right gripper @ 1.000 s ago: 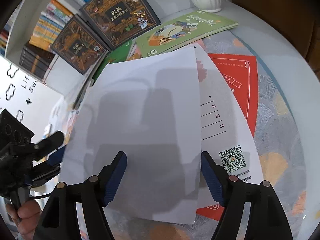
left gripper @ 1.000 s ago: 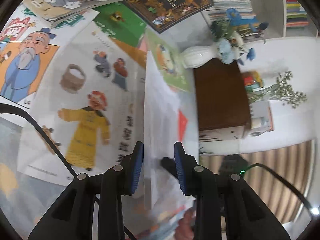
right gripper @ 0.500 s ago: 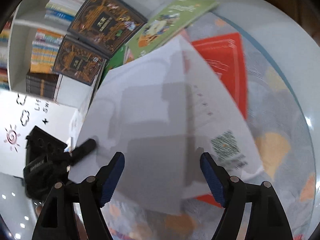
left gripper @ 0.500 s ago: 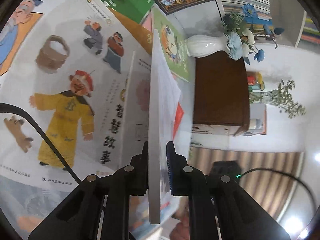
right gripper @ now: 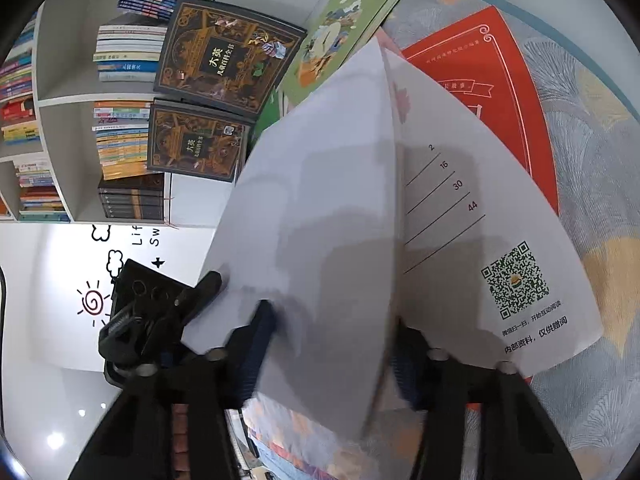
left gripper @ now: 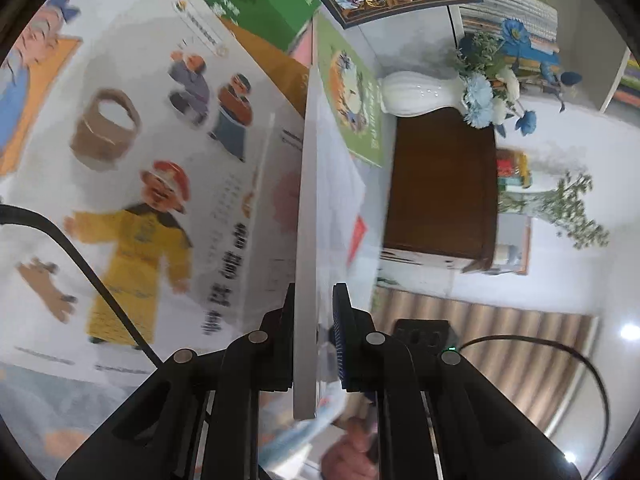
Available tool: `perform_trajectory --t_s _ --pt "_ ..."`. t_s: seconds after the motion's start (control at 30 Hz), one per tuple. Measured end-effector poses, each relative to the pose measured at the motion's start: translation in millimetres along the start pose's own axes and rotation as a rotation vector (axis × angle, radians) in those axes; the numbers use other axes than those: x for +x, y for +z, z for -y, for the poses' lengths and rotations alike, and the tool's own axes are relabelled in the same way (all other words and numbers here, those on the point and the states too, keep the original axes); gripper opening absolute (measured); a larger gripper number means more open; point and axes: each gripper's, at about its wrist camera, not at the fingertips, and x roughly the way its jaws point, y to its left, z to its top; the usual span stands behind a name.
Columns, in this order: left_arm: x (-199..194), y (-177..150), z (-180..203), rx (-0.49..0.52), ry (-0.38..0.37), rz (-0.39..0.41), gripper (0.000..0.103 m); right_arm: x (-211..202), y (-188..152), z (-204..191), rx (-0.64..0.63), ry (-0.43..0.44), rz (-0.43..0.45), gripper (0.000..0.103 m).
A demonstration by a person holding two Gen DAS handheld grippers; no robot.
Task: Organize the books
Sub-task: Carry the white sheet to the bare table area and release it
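White page edge (left gripper: 304, 216) — left tool (left gripper: 314, 320) clamped, right tool (right gripper: 332, 344) closing

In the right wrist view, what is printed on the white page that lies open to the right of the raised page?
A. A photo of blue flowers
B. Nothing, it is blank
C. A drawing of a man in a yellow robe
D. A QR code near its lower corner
D. The white page carries a black QR code near its lower corner, below ruled lines with the numbers 2, 16, 30 and 44.
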Motion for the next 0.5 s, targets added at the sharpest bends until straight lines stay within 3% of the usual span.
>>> perform_trajectory --t_s 0.17,0.3,0.37,0.5 --pt "2 -11 12 0.116 0.131 0.03 0.012 -3 -10 -32 -0.193 -0.185 0.054 0.041" --pt "-1 -28 41 0.295 0.255 0.099 0.013 -7 -24 -54 -0.339 -0.291 0.097 0.04" --pt "-6 -36 52 0.37 0.291 0.131 0.013 -9 -29 -59 -0.37 -0.301 0.104 0.04" --pt "-23 -46 59 0.417 0.268 0.185 0.013 -17 -38 -74 -0.432 -0.288 0.128 0.04"
